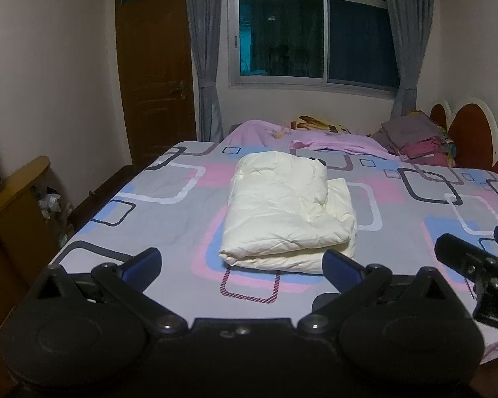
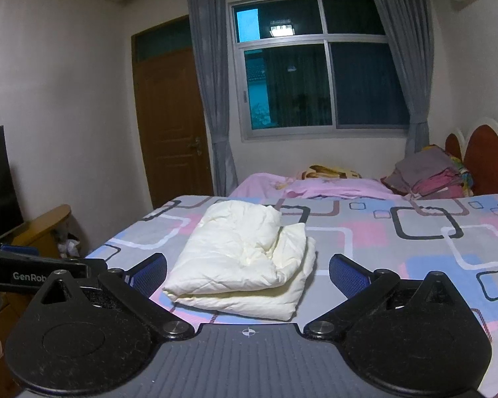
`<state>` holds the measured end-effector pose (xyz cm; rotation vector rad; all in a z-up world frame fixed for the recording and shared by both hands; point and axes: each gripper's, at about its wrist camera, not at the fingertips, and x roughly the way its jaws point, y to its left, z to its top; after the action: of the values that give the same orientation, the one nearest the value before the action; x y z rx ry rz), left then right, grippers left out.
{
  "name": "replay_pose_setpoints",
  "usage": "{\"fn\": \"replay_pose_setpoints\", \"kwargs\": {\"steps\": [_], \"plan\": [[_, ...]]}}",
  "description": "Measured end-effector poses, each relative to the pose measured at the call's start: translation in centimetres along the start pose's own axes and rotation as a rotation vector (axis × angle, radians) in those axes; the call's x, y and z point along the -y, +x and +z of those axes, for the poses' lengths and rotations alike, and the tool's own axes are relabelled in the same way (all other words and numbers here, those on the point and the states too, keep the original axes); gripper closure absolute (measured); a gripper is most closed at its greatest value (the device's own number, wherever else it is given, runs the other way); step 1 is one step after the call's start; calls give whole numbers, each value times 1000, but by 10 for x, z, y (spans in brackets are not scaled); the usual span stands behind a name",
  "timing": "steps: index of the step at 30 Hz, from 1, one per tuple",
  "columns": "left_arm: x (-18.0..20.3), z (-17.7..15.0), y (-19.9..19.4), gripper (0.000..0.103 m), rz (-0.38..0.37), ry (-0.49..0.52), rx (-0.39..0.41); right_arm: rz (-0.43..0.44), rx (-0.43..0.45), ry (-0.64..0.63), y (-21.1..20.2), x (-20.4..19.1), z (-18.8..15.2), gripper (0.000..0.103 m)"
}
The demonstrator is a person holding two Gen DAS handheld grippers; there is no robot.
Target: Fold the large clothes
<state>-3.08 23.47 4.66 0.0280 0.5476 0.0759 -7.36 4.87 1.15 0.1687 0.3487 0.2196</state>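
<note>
Behind folded garment (image 1: 287, 214), bedsheet (image 1: 142, 212) pattern hidden

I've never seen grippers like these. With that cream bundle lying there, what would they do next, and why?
Probably just draw back: the cream garment already lies folded in layers on the bed, and both the left gripper and right gripper are open, holding nothing.

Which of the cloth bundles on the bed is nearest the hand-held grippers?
The cream folded garment, alone mid-bed just ahead of both open grippers. The grey and pink clothes pile sits far back by the headboard.
</note>
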Motion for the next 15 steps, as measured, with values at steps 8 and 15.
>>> {"fn": "replay_pose_setpoints", "kwargs": {"steps": [8,15], "plan": [[-3,0,1,0,6,-7,-1,1,1,-5,-2,-1,2,0],[-4,-1,1,0,15,-11,0,-1,11,-1,-2,1,5,0]]}}
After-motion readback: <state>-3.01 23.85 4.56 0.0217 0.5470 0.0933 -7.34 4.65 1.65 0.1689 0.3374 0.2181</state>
